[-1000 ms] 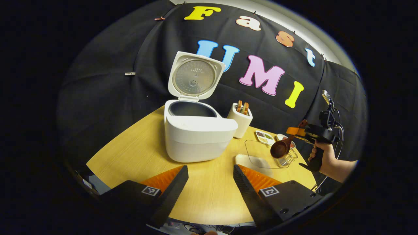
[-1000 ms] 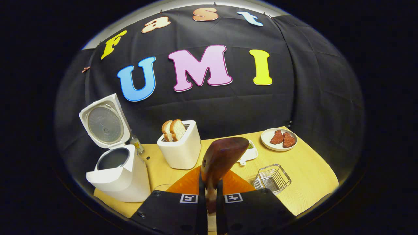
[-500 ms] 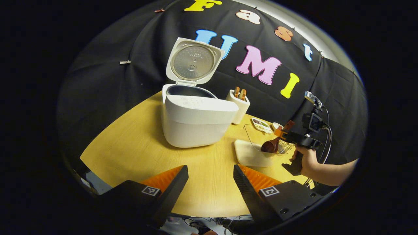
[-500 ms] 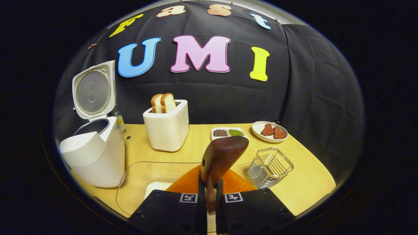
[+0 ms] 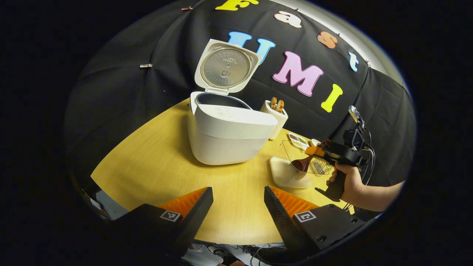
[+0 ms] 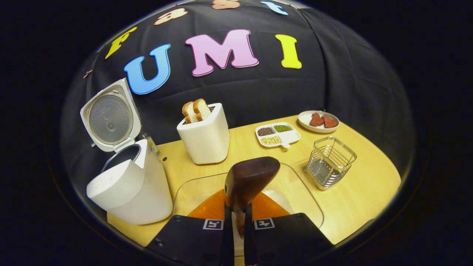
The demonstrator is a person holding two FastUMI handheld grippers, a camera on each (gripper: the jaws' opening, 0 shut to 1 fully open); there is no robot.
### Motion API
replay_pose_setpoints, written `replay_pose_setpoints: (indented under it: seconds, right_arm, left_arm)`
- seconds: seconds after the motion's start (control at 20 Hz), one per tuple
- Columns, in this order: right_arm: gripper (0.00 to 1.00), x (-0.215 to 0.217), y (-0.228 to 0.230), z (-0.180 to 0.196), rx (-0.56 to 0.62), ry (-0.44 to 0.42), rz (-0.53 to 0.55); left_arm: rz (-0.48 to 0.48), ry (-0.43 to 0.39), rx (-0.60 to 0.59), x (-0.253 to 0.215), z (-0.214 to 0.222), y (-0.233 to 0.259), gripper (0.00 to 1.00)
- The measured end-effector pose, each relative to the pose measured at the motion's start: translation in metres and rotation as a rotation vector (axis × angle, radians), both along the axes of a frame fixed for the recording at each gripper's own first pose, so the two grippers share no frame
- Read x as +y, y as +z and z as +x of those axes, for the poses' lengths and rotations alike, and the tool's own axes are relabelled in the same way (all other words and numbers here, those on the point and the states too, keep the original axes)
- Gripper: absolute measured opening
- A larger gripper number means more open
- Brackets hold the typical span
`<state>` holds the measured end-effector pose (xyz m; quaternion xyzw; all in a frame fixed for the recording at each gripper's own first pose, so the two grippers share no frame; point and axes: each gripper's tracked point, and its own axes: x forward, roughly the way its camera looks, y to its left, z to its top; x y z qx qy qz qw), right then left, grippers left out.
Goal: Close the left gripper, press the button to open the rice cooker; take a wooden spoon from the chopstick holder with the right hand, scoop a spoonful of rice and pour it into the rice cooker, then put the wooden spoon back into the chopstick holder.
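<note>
The right gripper [image 6: 238, 221] pinches the handle of the wooden spoon [image 6: 249, 181], both fingers pressed on it. The spoon's long axis runs straight forward from the jaws, bowl leading. In the left gripper view the same spoon [image 5: 302, 163] tilts bowl-down into the clear glass dish [image 5: 295, 162].

The rice [image 5: 286, 173] lies in that dish, directly ahead of and below the right jaws, just under the spoon bowl. Whether the bowl touches the rice cannot be told. The glass dish rim [image 6: 184, 188] curves around the spoon on both sides.

The rice cooker [image 6: 127, 184] stands to the left of the right jaws, lid raised, pot open. The wire chopstick holder [image 6: 329, 162] stands forward and to the right of them.

The left gripper [image 5: 236, 207] has its jaws spread and holds nothing. It is well apart from the dish, with the cooker [image 5: 229, 133] ahead of it.

Judgement: the scoop is in hand. The right gripper is the nearer to the rice; a forward, downward push along the spoon's axis should load it.
</note>
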<state>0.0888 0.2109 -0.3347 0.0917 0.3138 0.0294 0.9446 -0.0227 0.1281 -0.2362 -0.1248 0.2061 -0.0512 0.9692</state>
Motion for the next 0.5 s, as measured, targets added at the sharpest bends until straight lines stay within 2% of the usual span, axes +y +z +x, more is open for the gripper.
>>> replay_pose_setpoints:
  seconds: [0.25,0.45,0.5]
  right_arm:
    - [0.15,0.006,-0.007,0.003,0.135,-0.094,0.150]
    - [0.15,0.012,-0.008,0.002,0.226,-0.143,0.290]
    - [0.15,0.013,-0.007,0.001,0.237,-0.148,0.317]
  left_arm:
    - [-0.020,-0.005,0.004,-0.005,0.002,0.000,0.96]
    - [-0.024,-0.014,0.007,-0.010,0.002,0.000,0.98]
    - [-0.022,-0.017,0.007,-0.012,0.001,0.001,0.96]
